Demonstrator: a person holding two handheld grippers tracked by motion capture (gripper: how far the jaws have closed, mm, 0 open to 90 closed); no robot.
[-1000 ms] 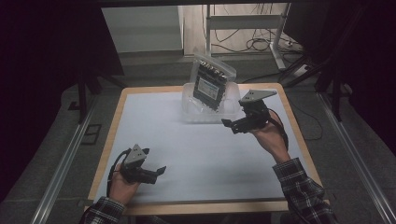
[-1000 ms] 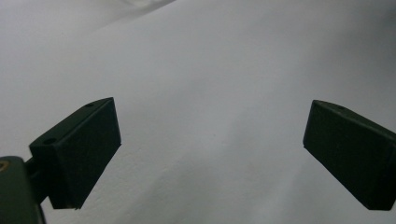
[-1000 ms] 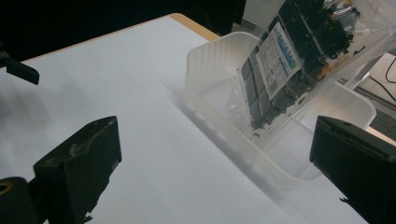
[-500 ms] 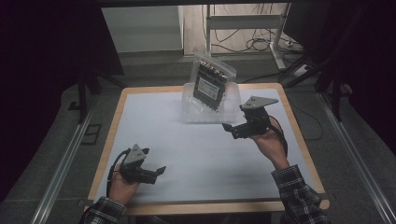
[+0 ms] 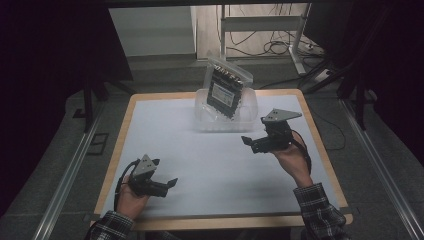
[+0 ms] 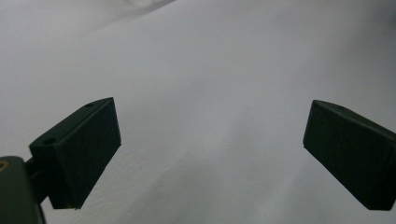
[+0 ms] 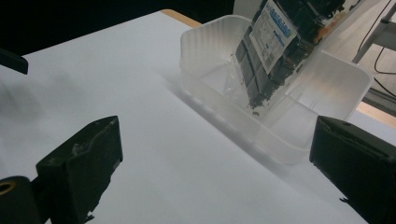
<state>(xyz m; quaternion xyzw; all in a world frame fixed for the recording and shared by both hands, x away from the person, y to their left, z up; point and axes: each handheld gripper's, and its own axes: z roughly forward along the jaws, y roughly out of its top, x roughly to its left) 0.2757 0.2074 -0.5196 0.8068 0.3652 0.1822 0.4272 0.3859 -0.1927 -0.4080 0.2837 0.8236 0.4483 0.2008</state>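
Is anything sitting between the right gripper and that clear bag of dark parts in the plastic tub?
Nothing visible: bare white table lies between the open right gripper and the clear plastic tub holding the bag.

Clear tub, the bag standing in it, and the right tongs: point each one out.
clear tub (image 7: 219,100), right gripper view, near wall.
bag (image 5: 226,90), high view, white label on its front.
right tongs (image 5: 248,142), high view, midway between the fingertips.

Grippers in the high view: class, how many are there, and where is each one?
2. The left gripper sits low near the table's front-left corner; the right gripper hangs at right, just short of the clear tub.
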